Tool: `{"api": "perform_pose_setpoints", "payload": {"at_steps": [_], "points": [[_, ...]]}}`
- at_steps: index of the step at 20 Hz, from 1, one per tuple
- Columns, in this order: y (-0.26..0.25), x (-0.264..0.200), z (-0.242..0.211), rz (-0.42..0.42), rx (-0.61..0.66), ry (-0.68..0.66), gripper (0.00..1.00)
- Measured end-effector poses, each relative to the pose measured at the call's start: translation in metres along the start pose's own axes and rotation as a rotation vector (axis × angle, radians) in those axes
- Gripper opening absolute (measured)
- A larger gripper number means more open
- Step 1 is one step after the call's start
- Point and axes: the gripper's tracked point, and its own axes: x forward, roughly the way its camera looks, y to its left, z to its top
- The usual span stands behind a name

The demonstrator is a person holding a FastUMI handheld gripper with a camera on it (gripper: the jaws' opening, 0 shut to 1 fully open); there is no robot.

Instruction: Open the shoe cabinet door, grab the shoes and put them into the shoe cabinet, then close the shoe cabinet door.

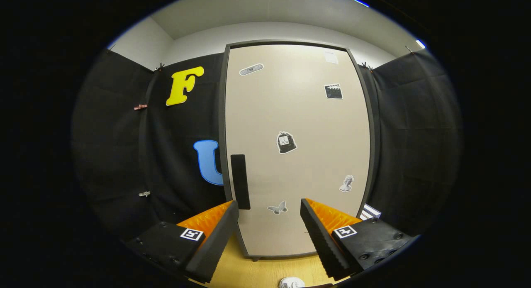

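A tall shoe cabinet stands straight ahead with its pale door [296, 147] shut inside a dark frame. Several small stickers dot the door. A long dark vertical handle [240, 181] sits near the door's left edge, low down, just beyond my left finger. My gripper [269, 207] is open, with nothing between its fingers; the left fingertip lies close to the handle's lower end and I cannot tell whether it touches. A white shoe [291, 283] peeks in on the wooden floor below and between the fingers.
The wooden floor [265, 271] runs up to the cabinet's base. Black cloth walls close in on both sides of the cabinet. A striped black-and-white object [369, 211] rests by the cabinet's lower right corner, behind my right finger.
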Motion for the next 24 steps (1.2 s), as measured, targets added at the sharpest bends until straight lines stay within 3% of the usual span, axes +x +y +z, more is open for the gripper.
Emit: {"api": "perform_pose_setpoints", "payload": {"at_steps": [10, 21, 22, 23, 24], "points": [[0.038, 0.065, -0.016, 0.038, 0.03, 0.045, 0.98], [0.043, 0.135, -0.033, -0.017, 0.055, 0.044, 0.97], [0.042, 0.138, -0.033, -0.024, 0.055, 0.042, 0.94], [0.041, 0.14, -0.034, -0.032, 0.054, 0.043, 0.8], [0.041, 0.141, -0.035, -0.038, 0.053, 0.047, 0.74]]}}
